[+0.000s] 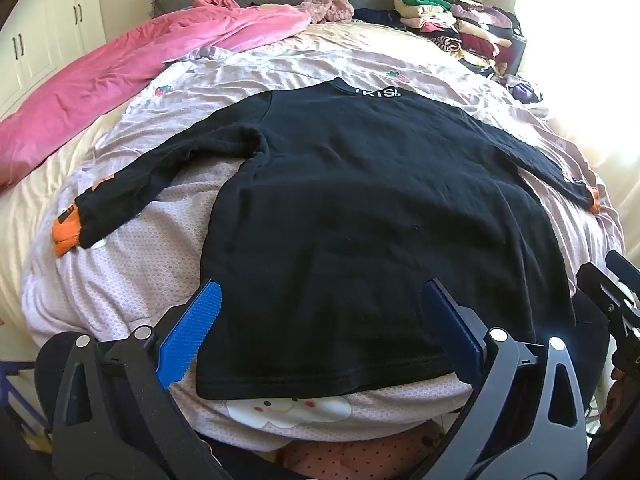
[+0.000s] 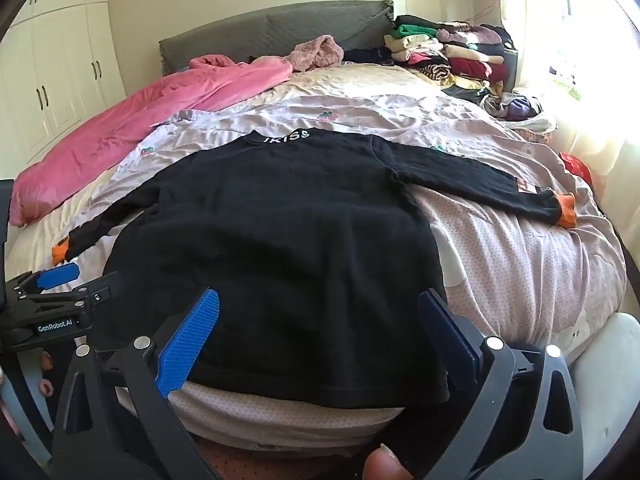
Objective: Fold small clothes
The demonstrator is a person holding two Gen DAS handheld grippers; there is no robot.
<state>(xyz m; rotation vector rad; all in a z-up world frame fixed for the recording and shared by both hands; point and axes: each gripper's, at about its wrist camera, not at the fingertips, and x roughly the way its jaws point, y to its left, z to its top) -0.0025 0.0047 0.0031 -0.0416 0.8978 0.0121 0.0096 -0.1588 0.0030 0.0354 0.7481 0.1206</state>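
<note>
A black long-sleeved top [image 1: 360, 208] lies flat, sleeves out, at the bed's [image 1: 132, 280] near edge; left hand-held gripper [image 1: 320, 328] and right hand-held gripper [image 2: 320, 332] hover spread, empty. Folding has not begun; a sleeve likely comes first.

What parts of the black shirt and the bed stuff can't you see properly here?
- Black shirt: front design hidden in both views, it lies face down.
- Collar lettering: first letter unclear, curls over the edge.
- Folded pile: single items too small, glare beside it.
- Cloud patch: top hidden under the hem, left wrist view.
</note>
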